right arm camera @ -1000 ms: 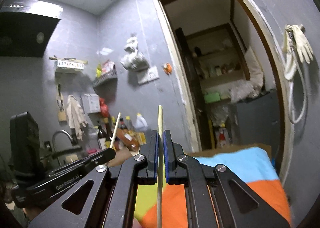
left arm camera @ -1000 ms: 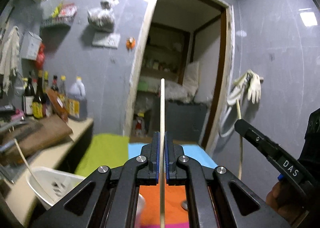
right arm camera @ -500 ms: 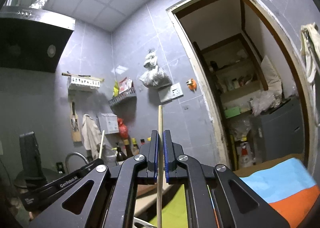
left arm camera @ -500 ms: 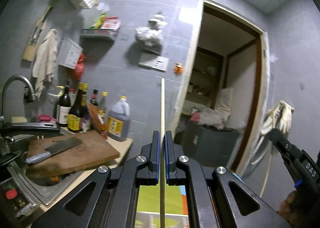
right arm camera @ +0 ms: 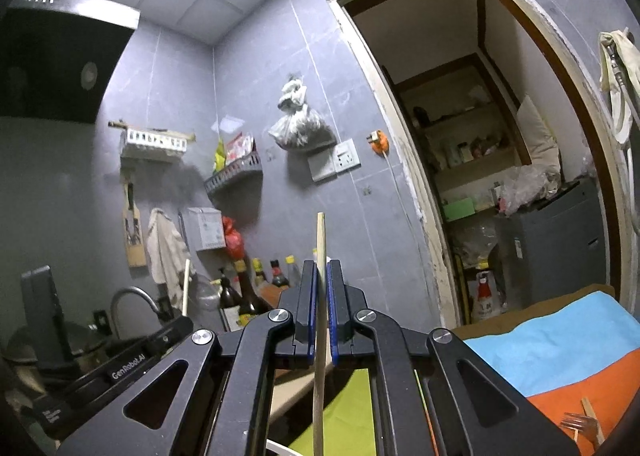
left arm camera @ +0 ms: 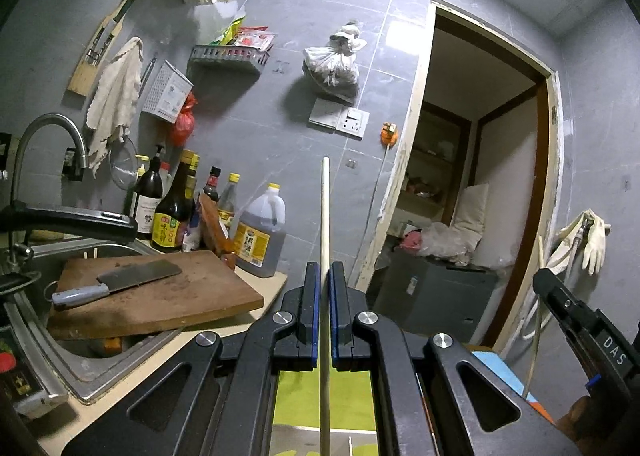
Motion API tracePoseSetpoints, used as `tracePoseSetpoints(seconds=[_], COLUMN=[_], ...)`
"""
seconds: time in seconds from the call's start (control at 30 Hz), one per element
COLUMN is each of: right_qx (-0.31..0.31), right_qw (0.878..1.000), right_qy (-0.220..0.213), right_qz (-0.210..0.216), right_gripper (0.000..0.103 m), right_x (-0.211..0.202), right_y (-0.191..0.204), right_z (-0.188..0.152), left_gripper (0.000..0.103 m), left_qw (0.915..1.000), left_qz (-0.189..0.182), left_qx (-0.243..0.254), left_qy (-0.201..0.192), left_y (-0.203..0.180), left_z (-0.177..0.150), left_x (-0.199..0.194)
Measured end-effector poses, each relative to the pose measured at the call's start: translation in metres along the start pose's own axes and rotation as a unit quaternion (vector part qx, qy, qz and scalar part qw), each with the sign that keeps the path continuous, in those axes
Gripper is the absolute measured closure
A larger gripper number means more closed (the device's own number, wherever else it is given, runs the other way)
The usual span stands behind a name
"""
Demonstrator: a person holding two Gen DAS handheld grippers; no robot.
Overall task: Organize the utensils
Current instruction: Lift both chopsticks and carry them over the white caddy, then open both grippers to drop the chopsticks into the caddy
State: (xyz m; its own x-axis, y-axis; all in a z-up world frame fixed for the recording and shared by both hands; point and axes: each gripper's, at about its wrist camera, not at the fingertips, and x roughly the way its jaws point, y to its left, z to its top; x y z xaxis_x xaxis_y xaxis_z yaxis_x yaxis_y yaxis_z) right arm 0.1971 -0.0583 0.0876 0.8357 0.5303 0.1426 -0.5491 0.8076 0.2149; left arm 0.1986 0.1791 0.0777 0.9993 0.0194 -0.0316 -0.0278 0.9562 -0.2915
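Swinging toward the sink (left arm camera: 60,340) — both chopsticks stay clamped.

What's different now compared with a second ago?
Both views swung leftward: the left one now shows the cutting board and sink, not the coloured cloth. Nothing was grabbed or dropped. The left gripper and right gripper stay clamped on one chopstick each.
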Motion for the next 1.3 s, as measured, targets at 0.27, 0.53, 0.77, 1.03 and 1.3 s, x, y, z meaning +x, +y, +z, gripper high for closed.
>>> tracePoseSetpoints(seconds=[0.27, 0.53, 0.77, 1.03, 1.3], right_qx=[0.005, -0.002, -0.009, -0.012, -0.017], right_qw=[1.000, 0.999, 0.997, 0.994, 0.991], right_qy=[0.008, 0.035, 0.071, 0.110, 0.132], right_qz=[0.002, 0.012, 0.013, 0.014, 0.019], right_gripper=[0.100, 0.099, 0.099, 0.099, 0.083], right_x=[0.001, -0.004, -0.012, -0.018, -0.027], right_y=[-0.004, -0.001, -0.006, -0.010, -0.012], right_z=[-0.009, -0.016, -0.020, -0.028, -0.030], left_gripper=[0.101, 0.101, 0.100, 0.100, 0.097], left_qw=[0.9998, 0.9990, 0.9976, 0.9940, 0.9921], left_qz=[0.013, 0.012, 0.013, 0.012, -0.012], left_qx=[0.017, 0.019, 0.030, 0.041, 0.035], left_qy=[0.005, 0.038, 0.061, 0.101, 0.120], left_y=[-0.008, -0.010, -0.014, -0.016, -0.018], left_z=[-0.018, -0.027, -0.036, -0.049, -0.050], left_x=[0.002, -0.002, -0.010, -0.010, -0.018])
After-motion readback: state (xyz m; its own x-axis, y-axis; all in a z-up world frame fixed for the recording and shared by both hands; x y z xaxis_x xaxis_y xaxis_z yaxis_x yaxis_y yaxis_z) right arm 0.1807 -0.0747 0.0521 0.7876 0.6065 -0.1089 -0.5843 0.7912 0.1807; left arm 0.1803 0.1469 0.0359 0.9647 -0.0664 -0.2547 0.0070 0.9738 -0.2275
